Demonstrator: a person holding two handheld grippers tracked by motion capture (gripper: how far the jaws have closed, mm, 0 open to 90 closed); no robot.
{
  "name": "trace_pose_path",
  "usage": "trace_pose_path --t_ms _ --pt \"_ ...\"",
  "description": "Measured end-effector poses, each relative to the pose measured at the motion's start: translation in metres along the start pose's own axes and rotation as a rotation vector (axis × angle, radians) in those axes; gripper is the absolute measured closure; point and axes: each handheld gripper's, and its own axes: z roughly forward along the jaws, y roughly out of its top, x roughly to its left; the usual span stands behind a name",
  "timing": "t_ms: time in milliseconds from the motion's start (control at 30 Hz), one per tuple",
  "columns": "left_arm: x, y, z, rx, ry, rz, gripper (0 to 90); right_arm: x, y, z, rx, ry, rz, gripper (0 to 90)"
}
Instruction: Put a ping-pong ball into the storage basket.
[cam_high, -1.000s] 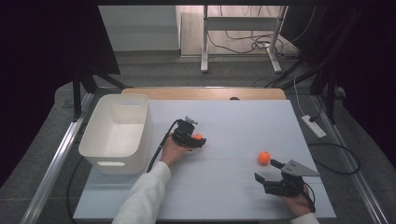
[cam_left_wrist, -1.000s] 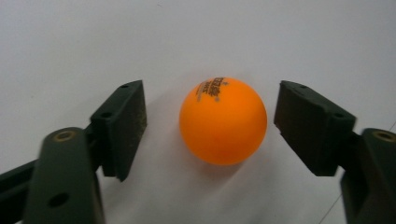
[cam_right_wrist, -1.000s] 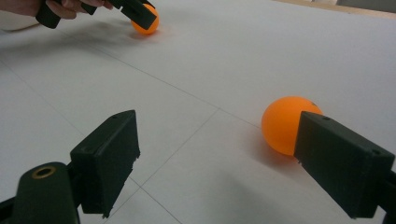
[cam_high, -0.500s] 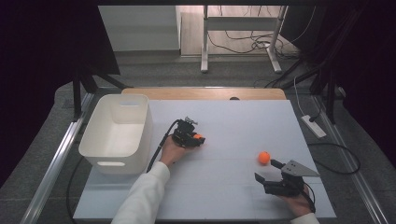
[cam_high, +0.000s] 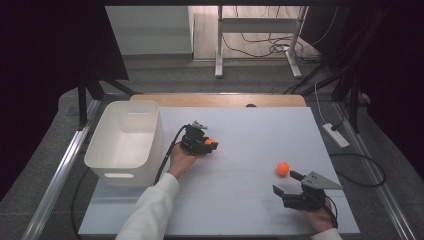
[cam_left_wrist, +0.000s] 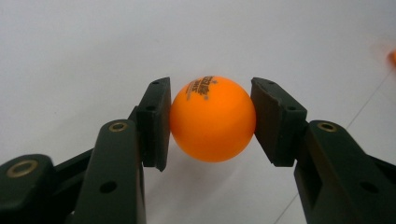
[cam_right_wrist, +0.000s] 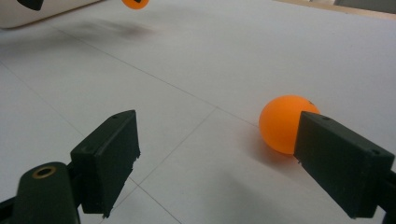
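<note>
An orange ball (cam_left_wrist: 212, 119) sits between the two black pads of my left gripper (cam_left_wrist: 210, 119), which is shut on it just above the white table top. From the high view that gripper (cam_high: 210, 144) and its ball (cam_high: 209, 142) are left of centre, beside the white bin. A second orange ball (cam_high: 283, 168) lies on the table at the right. My right gripper (cam_high: 284, 181) is just in front of it, open. In the right gripper view this ball (cam_right_wrist: 282, 123) lies behind the right pad, and the gripper (cam_right_wrist: 219, 154) has nothing between its pads.
A white plastic bin (cam_high: 122, 172) stands at the table's left side, close to the left hand. The white board (cam_high: 240, 210) covers the table, with a wooden strip (cam_high: 220, 100) along its far edge. A power strip (cam_high: 336, 135) lies off the right edge.
</note>
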Motion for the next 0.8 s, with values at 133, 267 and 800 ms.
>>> trace_pose_path --t_ms 133,267,800 --pt "-0.003 0.001 -0.002 -0.011 -0.001 0.015 50.9 0.000 0.000 0.000 0.003 0.001 -0.001 14.3" --pt "-0.005 0.001 -0.005 -0.026 -0.012 0.032 50.9 0.000 0.000 0.000 0.003 0.000 -0.001 14.4" --pt "-0.013 0.004 -0.030 -0.126 -0.008 0.052 50.9 0.000 0.000 0.000 0.005 -0.004 -0.004 14.3"
